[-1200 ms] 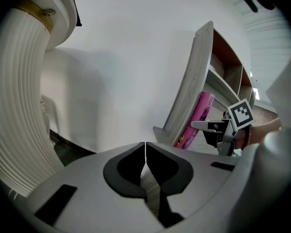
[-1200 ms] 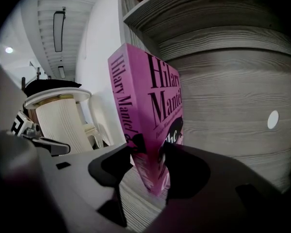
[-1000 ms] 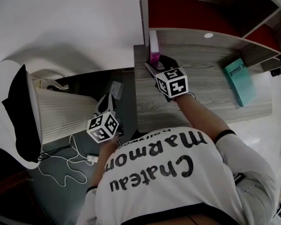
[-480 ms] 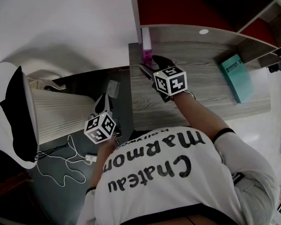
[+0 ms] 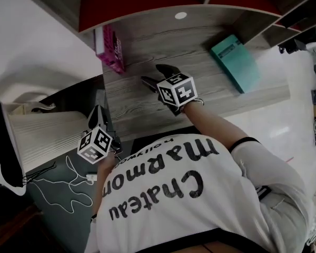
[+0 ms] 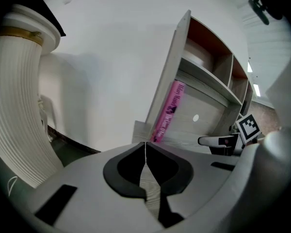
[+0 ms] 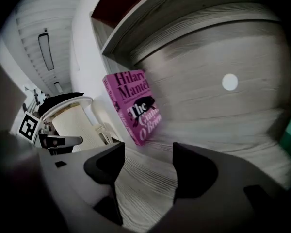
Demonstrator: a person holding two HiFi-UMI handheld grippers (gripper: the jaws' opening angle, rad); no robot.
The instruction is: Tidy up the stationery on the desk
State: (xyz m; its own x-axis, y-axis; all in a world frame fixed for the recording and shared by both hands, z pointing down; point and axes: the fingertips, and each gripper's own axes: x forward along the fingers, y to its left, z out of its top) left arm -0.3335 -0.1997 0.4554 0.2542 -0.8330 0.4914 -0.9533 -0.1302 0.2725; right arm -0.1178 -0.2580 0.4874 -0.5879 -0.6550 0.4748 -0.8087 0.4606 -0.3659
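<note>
Pink book [image 5: 109, 49]: stands on edge at the left end of the surface [image 5: 147, 115], under the shelf [image 5: 142, 4], with nothing propping its open side.
Teal notebook [image 5: 236, 62]: lies flat toward the right end, well apart from both grippers.
Right gripper [image 5: 155, 74]: fingers have just been opening and are wide apart with nothing between them, near the pink book but not touching it.
Left gripper [image 5: 97, 115]: fingers together and empty, held off the left edge of the surface.
Topple risk: the free-standing book could fall flat or off the left edge if a finger brushes it.
Skid risk: the flat notebook may slide toward the front edge if the fingers push it instead of catching its edge.
</note>
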